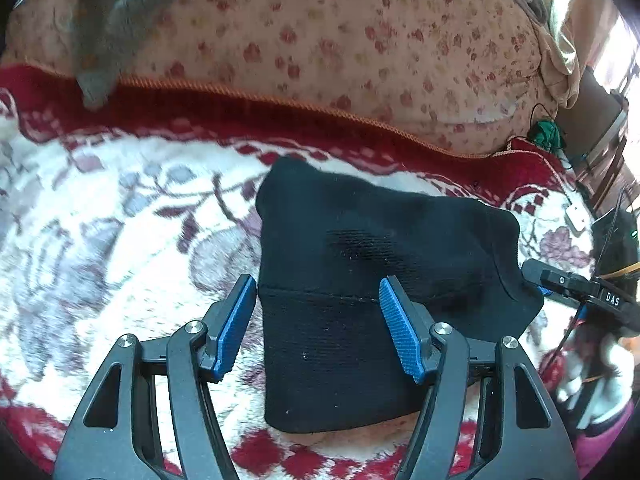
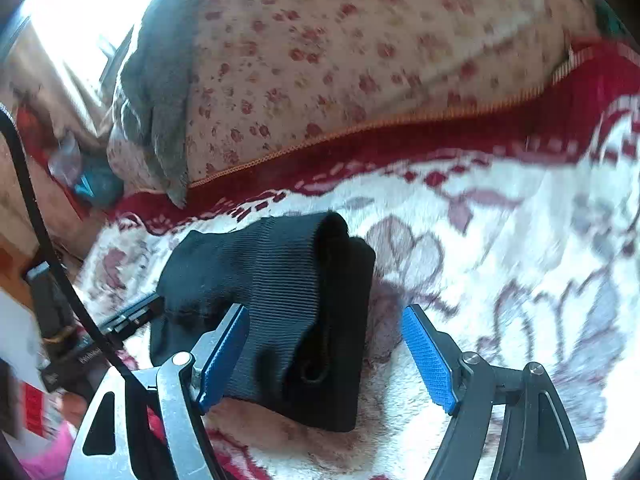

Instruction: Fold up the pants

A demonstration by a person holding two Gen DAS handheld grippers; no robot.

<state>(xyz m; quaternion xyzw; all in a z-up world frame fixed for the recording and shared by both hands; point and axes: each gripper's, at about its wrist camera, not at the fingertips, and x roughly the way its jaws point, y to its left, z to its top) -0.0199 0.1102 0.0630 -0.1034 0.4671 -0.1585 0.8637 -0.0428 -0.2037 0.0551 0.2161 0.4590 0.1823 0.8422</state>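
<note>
The black knit pants [image 1: 360, 280] lie folded into a compact bundle on the white and red floral blanket [image 1: 120, 240]. My left gripper [image 1: 318, 322] is open above the bundle's near left edge, its blue pads apart and holding nothing. In the right wrist view the pants [image 2: 288, 292] show their ribbed waistband and stacked layers. My right gripper [image 2: 324, 354] is open over the bundle's near end, empty. The tip of the right gripper [image 1: 560, 284] shows at the bundle's right edge in the left wrist view. The left gripper [image 2: 132, 316] shows at its left side in the right wrist view.
A beige floral quilt [image 1: 340, 40] with an orange hem rises behind the blanket. A grey cloth [image 1: 112, 32] drapes over it. Cables, a green item [image 1: 546, 132] and a white plug [image 1: 576, 214] lie at the far right. A black cable [image 2: 40, 232] crosses the right wrist view's left side.
</note>
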